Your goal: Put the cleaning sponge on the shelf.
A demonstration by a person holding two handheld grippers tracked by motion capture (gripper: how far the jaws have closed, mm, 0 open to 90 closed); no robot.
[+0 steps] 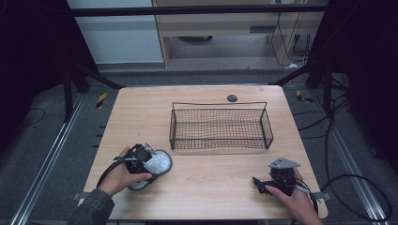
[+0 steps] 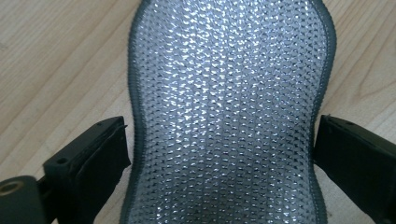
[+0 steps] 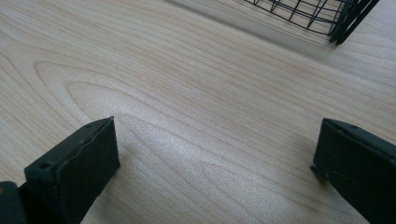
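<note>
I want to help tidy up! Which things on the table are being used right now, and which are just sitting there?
Being used:
- silver scrubbing pad, lying between the open fingers of the left gripper

Just sitting there:
- wire basket, with nothing in it
- right gripper, open over bare table
- small dark disc behind the basket

High overview; 2 close, table-facing gripper cameras
</note>
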